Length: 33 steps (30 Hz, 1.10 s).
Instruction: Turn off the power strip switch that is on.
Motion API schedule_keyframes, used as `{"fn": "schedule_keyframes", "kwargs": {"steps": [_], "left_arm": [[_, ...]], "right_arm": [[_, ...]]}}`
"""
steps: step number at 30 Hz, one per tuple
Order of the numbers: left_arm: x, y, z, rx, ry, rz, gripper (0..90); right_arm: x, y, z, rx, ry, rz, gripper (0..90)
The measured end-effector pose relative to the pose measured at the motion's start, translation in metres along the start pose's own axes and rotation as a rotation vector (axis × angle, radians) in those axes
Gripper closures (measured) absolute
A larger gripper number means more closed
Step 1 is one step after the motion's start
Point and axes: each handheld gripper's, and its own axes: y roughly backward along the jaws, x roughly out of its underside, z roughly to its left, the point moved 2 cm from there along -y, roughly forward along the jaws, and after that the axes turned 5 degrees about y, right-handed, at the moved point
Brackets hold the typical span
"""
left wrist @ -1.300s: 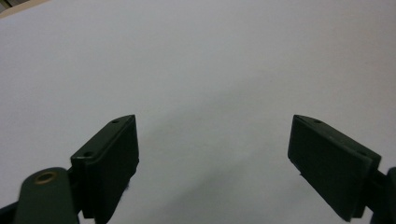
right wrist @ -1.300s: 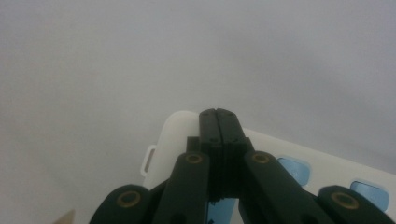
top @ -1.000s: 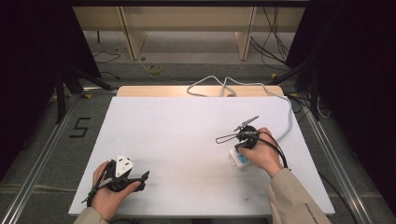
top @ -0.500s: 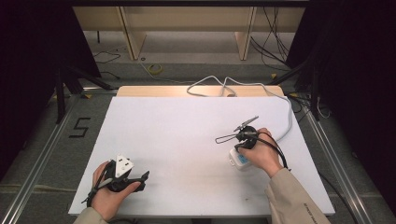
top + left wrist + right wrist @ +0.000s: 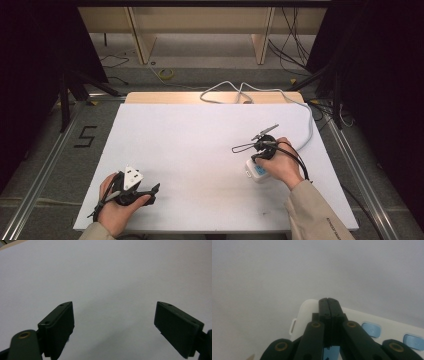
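The fingers [image 5: 329, 305] of the right gripper [image 5: 261, 146] are being held shut, pressed down on a white power strip [image 5: 256, 171] lying near the right edge of the bench [image 5: 200, 140]. The left gripper [image 5: 131, 189] is being rested at the near left corner, its fingers [image 5: 58, 327] spread open over bare bench.

Lab recording bay: black curtains [image 5: 30, 65], aluminium rails [image 5: 42, 167], floor cables [image 5: 295, 30]
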Motion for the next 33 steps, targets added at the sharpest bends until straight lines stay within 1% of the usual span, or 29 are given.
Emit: {"fn": "schedule_keyframes", "kwargs": {"steps": [2, 7, 12, 13, 14, 15, 24, 33], "left_arm": [[0.0, 0.0, 0.0, 0.0, 0.001, 0.0, 16.0], [0.0, 0.0, 0.0, 0.001, -0.001, 0.001, 16.0], [0.0, 0.0, 0.0, 0.001, -0.002, 0.003, 16.0], [0.0, 0.0, 0.0, 0.001, -0.001, 0.002, 16.0], [0.0, 0.0, 0.0, 0.001, -0.001, 0.002, 16.0], [0.0, 0.0, 0.0, 0.002, -0.001, 0.003, 15.9], [0.0, -0.001, 0.0, 0.002, -0.001, 0.003, 16.0], [0.0, 0.0, 0.0, 0.0, 0.0, 0.001, 16.0]], "right_arm": [[0.0, 0.0, 0.0, -0.001, -0.007, -0.003, 90.0], [0.0, 0.0, 0.0, 0.0, 0.0, -0.003, 90.0], [0.001, 0.001, -0.001, -0.004, -0.004, -0.002, 90.0], [0.001, 0.001, -0.001, -0.007, -0.008, -0.005, 90.0], [0.0, 0.003, -0.001, -0.008, -0.007, -0.021, 90.0], [0.0, 0.004, -0.001, 0.003, 0.0, -0.003, 90.0], [0.002, 0.007, -0.004, 0.009, -0.008, -0.022, 90.0], [0.002, 0.01, -0.004, 0.013, 0.001, -0.043, 90.0]]}}
